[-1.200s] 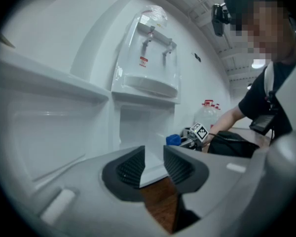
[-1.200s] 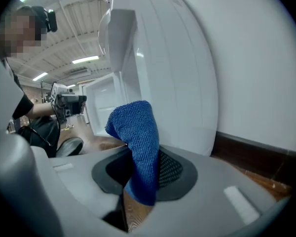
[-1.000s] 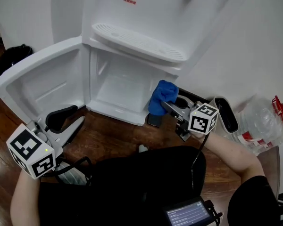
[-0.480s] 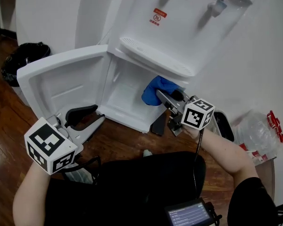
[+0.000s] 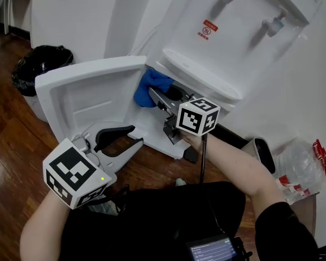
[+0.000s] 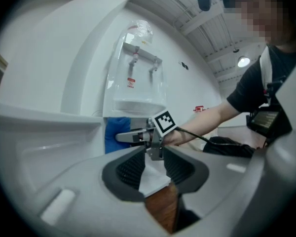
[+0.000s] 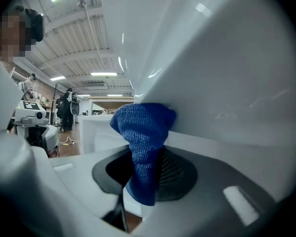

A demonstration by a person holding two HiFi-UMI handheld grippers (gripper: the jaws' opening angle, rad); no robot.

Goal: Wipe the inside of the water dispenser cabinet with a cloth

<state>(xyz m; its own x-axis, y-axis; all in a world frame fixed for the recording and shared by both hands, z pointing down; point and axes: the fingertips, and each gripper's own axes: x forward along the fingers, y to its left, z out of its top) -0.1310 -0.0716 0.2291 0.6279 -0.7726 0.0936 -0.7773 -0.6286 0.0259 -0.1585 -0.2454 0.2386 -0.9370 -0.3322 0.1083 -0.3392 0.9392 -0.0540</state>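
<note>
Right now the right gripper (image 5: 154,95) fingers are clamped tight on the blue cloth (image 5: 151,85), bunched at the cabinet (image 5: 152,125) mouth beside the open door (image 5: 81,94); left gripper (image 5: 137,135) closed, empty, low by the door; best to press the cloth flat on the inner walls, sweep into corners, keep the grip firm.

Cabinet interior (image 5: 147,125) mostly hidden behind cloth (image 5: 152,86); label (image 5: 208,29) print seemingly unreadable.

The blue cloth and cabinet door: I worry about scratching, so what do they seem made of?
The blue cloth looks like microfibre terry, matt: a fuzzy looped weave shows. The cabinet door looks like smooth white moulded plastic, with rounded ribs and sheen.
</note>
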